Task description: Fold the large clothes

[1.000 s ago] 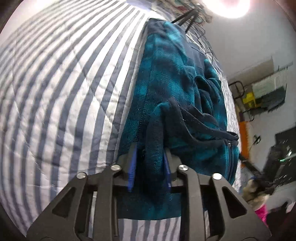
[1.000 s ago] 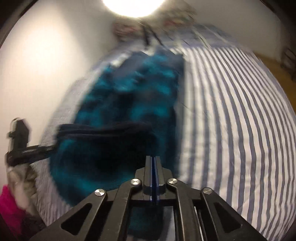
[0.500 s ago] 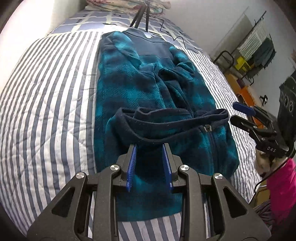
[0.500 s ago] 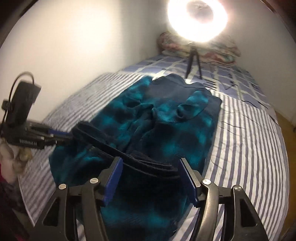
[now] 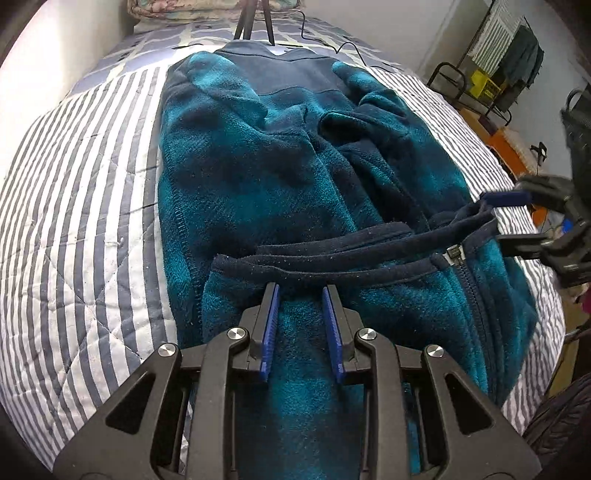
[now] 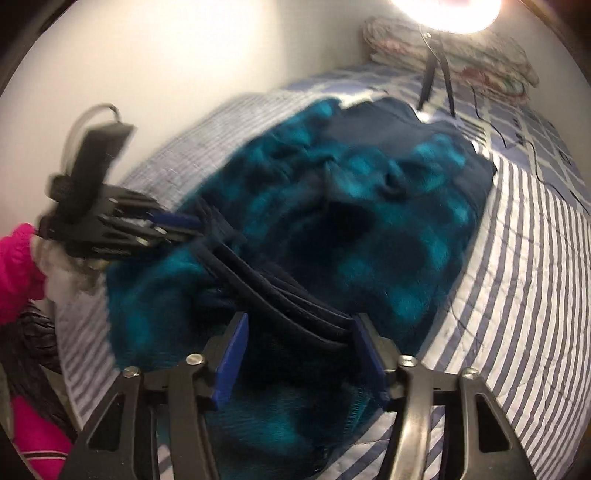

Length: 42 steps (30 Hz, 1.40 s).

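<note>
A teal and navy fleece jacket point(image 5: 258, 177) lies spread on the bed, collar at the far end. Its navy hem band point(image 5: 351, 262) is lifted and stretched between my two grippers. My left gripper point(image 5: 299, 288) is shut on the jacket's hem at the near left, with fleece filling the gap between its blue pads. My right gripper point(image 5: 493, 218) sits at the hem's other end by the zipper. In the right wrist view its jaws point(image 6: 301, 319) are closing around the stacked hem layers, which lie between the pads without being pinched. There the left gripper point(image 6: 177, 225) shows at the left, blurred.
The striped quilt point(image 5: 74, 221) covers the bed on both sides of the jacket. Tripod legs point(image 5: 255, 18) and a cable stand at the head of the bed, under a bright ring light point(image 6: 454, 11) beside folded bedding point(image 6: 461, 48). A drying rack point(image 5: 509, 55) stands at the right. A pink sleeve point(image 6: 18, 266) shows.
The right jaws went from shut to wide apart, then narrowed around the hem. Both views rolled upright. The hem now stretches level between the two grippers, which have moved apart.
</note>
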{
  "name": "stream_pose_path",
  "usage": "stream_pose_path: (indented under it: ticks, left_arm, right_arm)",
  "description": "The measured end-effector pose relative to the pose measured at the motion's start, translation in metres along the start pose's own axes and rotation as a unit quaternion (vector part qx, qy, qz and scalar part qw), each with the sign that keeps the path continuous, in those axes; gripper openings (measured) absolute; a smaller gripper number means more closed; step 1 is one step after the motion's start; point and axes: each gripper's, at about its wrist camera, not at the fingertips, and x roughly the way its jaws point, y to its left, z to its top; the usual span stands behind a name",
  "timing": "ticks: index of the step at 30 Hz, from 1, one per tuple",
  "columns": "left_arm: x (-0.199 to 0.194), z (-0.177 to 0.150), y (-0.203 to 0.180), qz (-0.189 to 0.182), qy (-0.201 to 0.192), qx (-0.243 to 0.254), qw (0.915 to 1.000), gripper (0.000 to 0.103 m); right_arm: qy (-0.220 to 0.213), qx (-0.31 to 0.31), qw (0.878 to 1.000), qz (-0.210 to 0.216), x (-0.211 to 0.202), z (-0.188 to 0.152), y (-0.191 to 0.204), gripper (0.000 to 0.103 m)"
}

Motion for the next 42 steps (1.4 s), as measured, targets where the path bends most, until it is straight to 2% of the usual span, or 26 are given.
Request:
stream_pose_path:
  ticks: [1, 2, 3, 5, 6, 9, 11, 12, 14, 16, 19, 21, 22, 25, 29, 30, 32, 34, 36, 38, 40, 42]
  left_arm:
    - [-0.002, 0.000, 0.002, -0.005, 0.000, -0.003, 1.0000, 0.026]
    - [-0.003, -0.001, 0.004, -0.006, 0.000, -0.003, 1.0000, 0.026]
    - [-0.006, -0.002, 0.004, -0.005, -0.002, -0.001, 1.0000, 0.026]
    - [-0.012, -0.004, 0.003, -0.002, -0.009, 0.006, 0.9999, 0.026]
    - [-0.012, -0.006, 0.003, -0.003, -0.012, 0.006, 0.9999, 0.026]
    - [-0.011, -0.005, 0.006, -0.018, -0.010, -0.005, 0.9998, 0.026]
    - [-0.022, 0.000, 0.011, -0.037, -0.006, -0.016, 0.9992, 0.026]
    - [-0.033, 0.002, 0.015, -0.039, -0.014, -0.018, 0.9989, 0.026]
    - [-0.061, 0.003, 0.021, -0.023, -0.042, -0.021, 0.9986, 0.026]
    - [-0.081, -0.002, 0.020, -0.030, -0.055, -0.021, 0.9978, 0.026]
    - [-0.088, -0.016, 0.002, -0.019, -0.055, 0.017, 0.9982, 0.026]
    - [-0.082, -0.025, -0.007, -0.011, -0.050, 0.027, 0.9983, 0.026]
    - [-0.076, -0.029, -0.010, -0.008, -0.045, 0.026, 0.9986, 0.026]
    - [-0.058, -0.035, -0.012, 0.014, -0.026, 0.021, 0.9993, 0.026]
    - [-0.034, -0.044, -0.005, 0.054, 0.001, 0.030, 0.9981, 0.027]
    - [-0.032, -0.047, -0.003, 0.052, -0.004, 0.029, 0.9982, 0.027]
    - [-0.032, -0.048, -0.002, 0.048, -0.007, 0.028, 0.9984, 0.027]
    - [-0.035, -0.045, -0.001, 0.042, -0.003, 0.025, 0.9988, 0.027]
    - [-0.038, -0.037, 0.003, 0.029, 0.000, 0.016, 0.9995, 0.027]
    - [-0.052, -0.024, 0.009, 0.013, -0.018, 0.005, 0.9997, 0.028]
    - [-0.067, -0.006, 0.020, 0.012, -0.044, -0.002, 0.9990, 0.029]
    - [-0.075, 0.011, 0.034, 0.008, -0.056, -0.015, 0.9983, 0.035]
  right_arm:
    - [0.002, 0.011, 1.000, -0.002, 0.001, 0.000, -0.001, 0.027]
    - [-0.001, 0.018, 1.000, 0.004, -0.001, 0.000, -0.001, 0.020]
    - [-0.011, 0.018, 1.000, 0.005, -0.008, 0.001, 0.000, 0.018]
    - [-0.031, 0.000, 0.999, -0.021, -0.022, 0.003, 0.005, 0.015]
    - [-0.034, -0.003, 0.999, -0.029, -0.023, 0.003, 0.003, 0.015]
    - [0.010, 0.001, 0.999, -0.051, 0.000, 0.000, -0.004, 0.021]
    - [0.013, 0.002, 0.998, -0.069, 0.001, -0.001, -0.001, 0.041]
    - [0.004, 0.010, 0.997, -0.073, -0.006, -0.001, -0.001, 0.044]
    - [-0.026, 0.026, 0.997, -0.067, -0.028, -0.004, 0.000, 0.043]
    - [-0.060, 0.042, 0.995, -0.071, -0.050, -0.010, 0.004, 0.039]
    - [-0.095, 0.039, 0.992, -0.067, -0.068, -0.012, 0.026, 0.037]
    - [-0.107, 0.018, 0.990, -0.088, -0.069, -0.011, 0.046, 0.037]
    - [-0.112, 0.009, 0.990, -0.081, -0.069, -0.010, 0.054, 0.037]
    - [-0.092, -0.016, 0.993, -0.077, -0.046, -0.010, 0.069, 0.036]
    - [-0.020, -0.031, 0.990, -0.134, 0.012, -0.015, 0.063, 0.032]
    - [-0.005, -0.021, 0.991, -0.134, 0.021, -0.019, 0.058, 0.032]
    - [-0.015, 0.023, 0.994, -0.107, 0.026, -0.026, 0.045, 0.033]
    - [-0.007, 0.025, 0.994, -0.106, 0.021, -0.023, 0.046, 0.032]
    - [-0.007, 0.031, 0.996, -0.086, 0.011, -0.019, 0.044, 0.032]
    - [-0.026, 0.066, 0.997, -0.043, -0.009, -0.017, 0.031, 0.032]
    - [-0.053, 0.096, 0.994, -0.019, -0.026, -0.016, 0.016, 0.033]
    - [-0.072, 0.122, 0.990, -0.024, -0.042, -0.011, -0.004, 0.033]
